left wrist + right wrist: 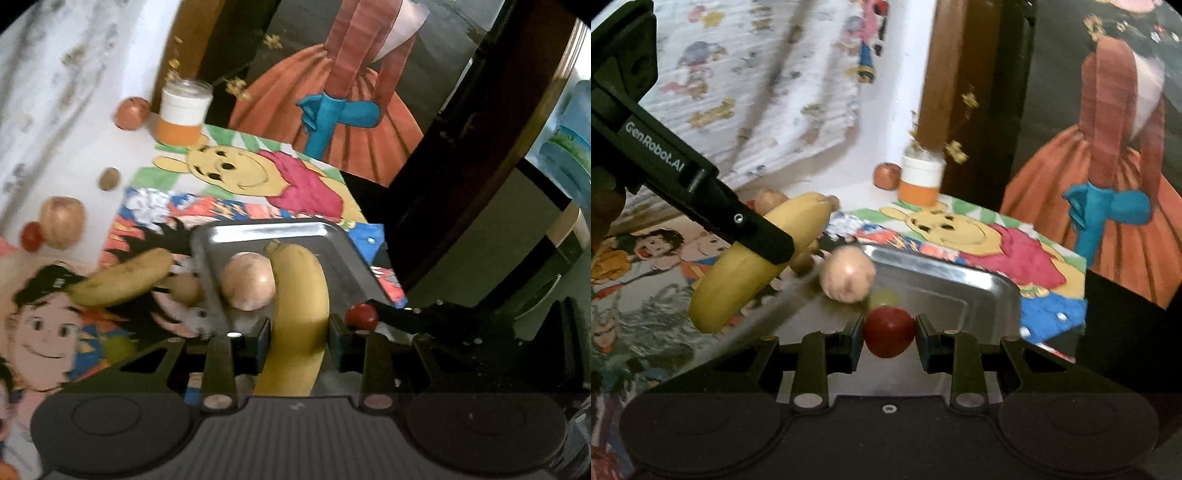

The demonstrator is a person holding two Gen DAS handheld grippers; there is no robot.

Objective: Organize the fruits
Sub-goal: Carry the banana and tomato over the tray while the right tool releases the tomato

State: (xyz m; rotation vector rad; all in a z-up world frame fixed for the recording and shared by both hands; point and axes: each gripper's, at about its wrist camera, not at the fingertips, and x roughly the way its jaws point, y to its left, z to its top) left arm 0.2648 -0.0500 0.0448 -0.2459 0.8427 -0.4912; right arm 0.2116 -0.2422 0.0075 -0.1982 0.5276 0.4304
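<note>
My left gripper is shut on a yellow banana and holds it over the steel tray. A pale round fruit lies in the tray beside the banana. My right gripper is shut on a small red fruit above the tray; it also shows in the left wrist view. In the right wrist view the left gripper's finger crosses the held banana. A small green fruit lies in the tray by the pale fruit.
A second banana, an apple, a red fruit, a small brown fruit and another apple lie on the table at left. An orange-and-white jar stands at the back. The table edge drops off at right.
</note>
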